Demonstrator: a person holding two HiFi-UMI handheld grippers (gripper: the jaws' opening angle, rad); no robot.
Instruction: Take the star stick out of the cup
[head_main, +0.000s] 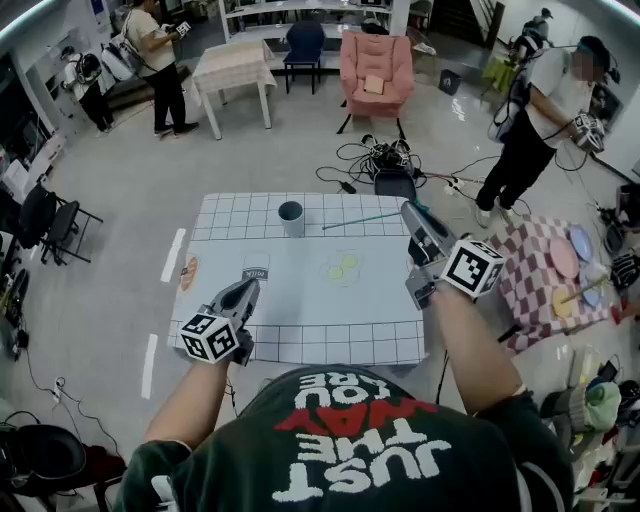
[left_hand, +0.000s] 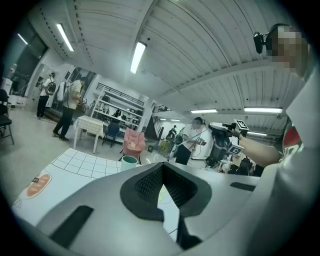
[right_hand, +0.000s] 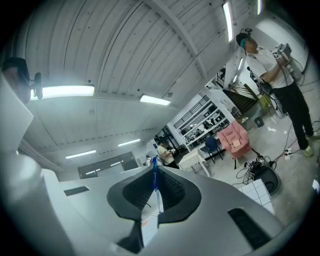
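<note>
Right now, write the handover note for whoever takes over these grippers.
Left gripper: shut, empty, over the near left of the table.
Right gripper: shut on the star stick, holding it roughly level above the table.
Cup: upright at the far side; the stick's free end is beside it, apart.
Done: stick is out of the cup.
Left: probably just setting the stick down.

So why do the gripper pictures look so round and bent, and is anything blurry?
Both gripper views are fisheye, dark-cornered, straight lines bowed; left gripper view: ceiling light glares; right gripper view: star stick close up is soft; head view: sharp, evenly lit.
</note>
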